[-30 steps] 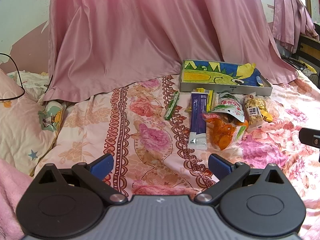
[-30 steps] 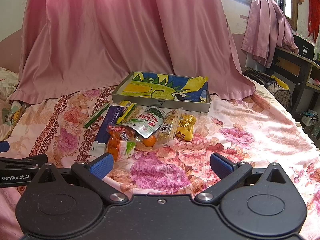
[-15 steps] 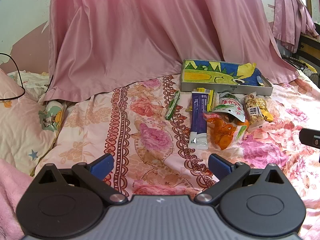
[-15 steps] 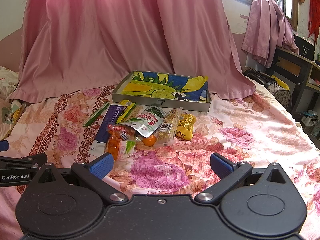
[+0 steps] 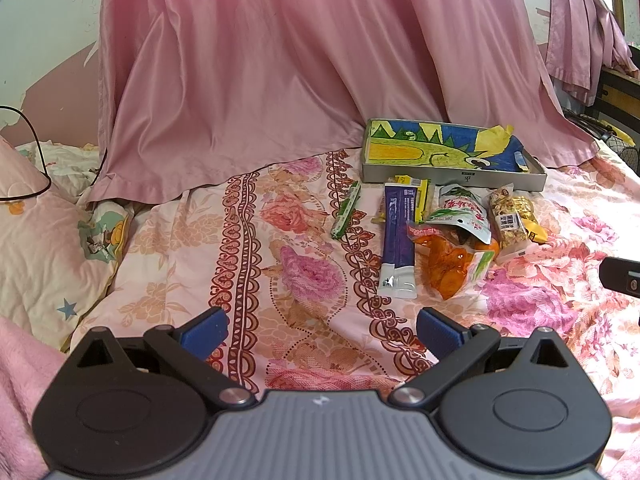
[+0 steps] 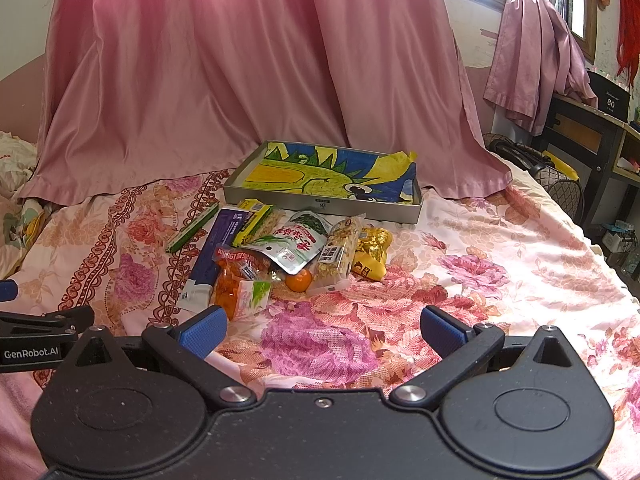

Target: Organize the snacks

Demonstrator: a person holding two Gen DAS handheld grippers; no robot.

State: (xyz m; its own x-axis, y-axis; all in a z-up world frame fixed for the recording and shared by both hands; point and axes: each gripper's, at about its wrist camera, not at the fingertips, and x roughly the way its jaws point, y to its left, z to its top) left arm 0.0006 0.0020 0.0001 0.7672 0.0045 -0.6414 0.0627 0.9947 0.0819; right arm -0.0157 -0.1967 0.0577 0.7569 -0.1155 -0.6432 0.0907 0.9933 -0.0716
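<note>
Since nothing is picked up yet, both the left tongs (image 5: 318, 330) and right tongs (image 6: 322, 330) hang wide apart, while the snacks (image 6: 280, 252) lie heaped on the bed (image 6: 500, 280) beside the tray (image 6: 328, 204), likely their home.

Left wrist view: the snack pile (image 5: 448, 236) and the tray (image 5: 452, 176) sit slightly lower and further right in frame than 1.0 s ago — small shift of the left hand-held gripper (image 5: 320, 330). Right wrist view: the pile (image 6: 288, 256) sits marginally lower — slight drift of the right hand-held gripper (image 6: 322, 330). No snack displaced.
</note>
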